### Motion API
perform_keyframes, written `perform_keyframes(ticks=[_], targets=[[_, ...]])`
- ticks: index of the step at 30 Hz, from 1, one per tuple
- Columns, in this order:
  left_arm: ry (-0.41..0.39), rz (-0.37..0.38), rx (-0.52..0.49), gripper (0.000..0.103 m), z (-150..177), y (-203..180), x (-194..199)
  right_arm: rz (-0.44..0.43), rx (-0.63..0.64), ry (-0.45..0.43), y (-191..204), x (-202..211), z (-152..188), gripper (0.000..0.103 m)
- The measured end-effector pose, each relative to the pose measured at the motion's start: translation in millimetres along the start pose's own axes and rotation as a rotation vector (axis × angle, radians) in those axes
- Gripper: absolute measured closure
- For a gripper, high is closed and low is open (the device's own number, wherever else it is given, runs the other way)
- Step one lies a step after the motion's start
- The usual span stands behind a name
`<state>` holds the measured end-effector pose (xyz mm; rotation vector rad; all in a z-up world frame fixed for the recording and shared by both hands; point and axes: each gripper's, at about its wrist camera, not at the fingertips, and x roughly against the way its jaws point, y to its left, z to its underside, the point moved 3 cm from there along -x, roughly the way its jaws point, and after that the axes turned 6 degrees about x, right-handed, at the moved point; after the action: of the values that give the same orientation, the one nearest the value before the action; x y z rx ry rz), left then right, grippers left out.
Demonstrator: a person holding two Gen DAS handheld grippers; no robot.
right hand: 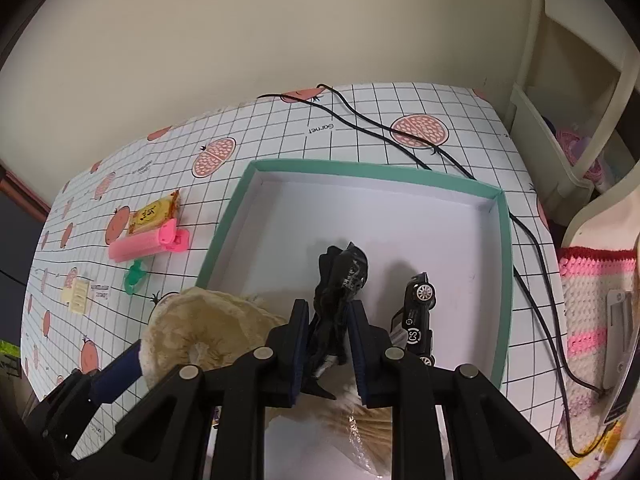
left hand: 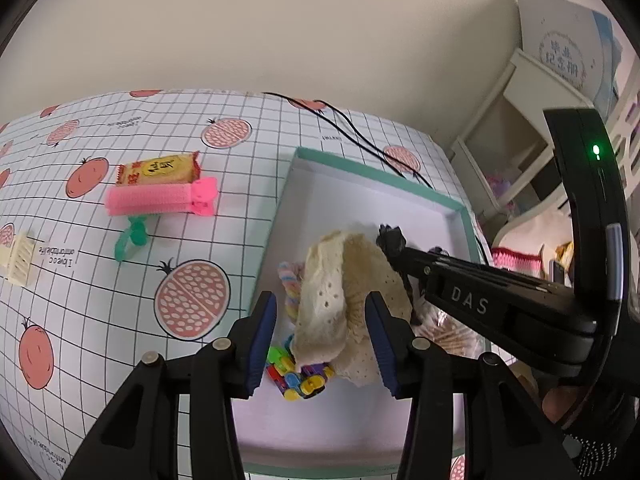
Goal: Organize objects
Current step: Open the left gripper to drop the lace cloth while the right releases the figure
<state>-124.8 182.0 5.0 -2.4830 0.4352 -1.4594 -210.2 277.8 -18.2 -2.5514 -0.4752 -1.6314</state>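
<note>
My left gripper (left hand: 320, 344) is shut on a bulky cream lace scrunchie (left hand: 340, 296) and holds it over the near left part of the teal-rimmed white box (left hand: 360, 172). My right gripper (right hand: 328, 336) is shut on a black bundled hair tie (right hand: 340, 276) above the middle of the box (right hand: 372, 172); in the left wrist view it reaches in from the right (left hand: 394, 248). The cream scrunchie (right hand: 200, 332) hides part of the box's left rim. Inside the box lie a black toy car (right hand: 420, 312), a pastel twisted tie (left hand: 290, 284) and colourful small clips (left hand: 300, 376).
Left of the box on the fruit-print tablecloth lie a pink roller clip (left hand: 160, 200), a yellow snack packet (left hand: 158, 168), a green ring-shaped piece (left hand: 130, 240) and a cream claw clip (left hand: 20, 258). Black cables (right hand: 532, 288) run behind and right of the box. A white shelf (right hand: 560, 140) stands at right.
</note>
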Motion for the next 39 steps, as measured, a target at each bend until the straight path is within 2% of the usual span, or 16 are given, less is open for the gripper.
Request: perform_keyframes(ticks=[10, 13, 16, 18, 23, 25, 30, 32, 37, 39], targets=[[-0.102, -0.014, 0.052, 0.055, -16.4, 16.9, 22.7, -0.01, 0.011, -0.044, 6.0, 27.3, -10.6, 0.081], [-0.133, -0.043, 0.08, 0.048, -21.2, 28.3, 28.9, -0.008, 0.022, -0.053, 9.5, 32.8, -12.7, 0.079], [-0.142, -0.068, 0.121, 0.047, -24.9, 40.7, 31.5, -0.003, 0.031, -0.056, 12.9, 35.8, -13.2, 0.07], [-0.14, -0.09, 0.146, 0.046, -26.5, 49.4, 31.3, -0.002, 0.041, -0.055, 15.1, 36.1, -13.3, 0.058], [-0.134, -0.155, 0.174, 0.041, -26.7, 64.1, 28.9, 0.013, 0.053, -0.046, 17.1, 33.7, -12.2, 0.041], [-0.133, -0.166, 0.181, 0.038, -26.6, 67.9, 28.6, 0.014, 0.056, -0.041, 17.4, 32.7, -11.1, 0.04], [-0.137, -0.188, 0.191, 0.028, -27.0, 73.6, 29.5, 0.028, 0.071, -0.039, 19.5, 31.9, -11.0, 0.029], [-0.137, -0.194, 0.193, 0.026, -27.8, 75.2, 29.1, 0.032, 0.075, -0.04, 19.5, 32.1, -11.2, 0.028], [-0.143, -0.212, 0.199, 0.025, -28.1, 80.7, 29.0, 0.023, 0.071, -0.045, 19.7, 32.5, -12.1, 0.018], [-0.146, -0.218, 0.204, 0.016, -28.0, 83.4, 29.0, 0.029, 0.079, -0.047, 19.9, 32.3, -12.1, 0.013]])
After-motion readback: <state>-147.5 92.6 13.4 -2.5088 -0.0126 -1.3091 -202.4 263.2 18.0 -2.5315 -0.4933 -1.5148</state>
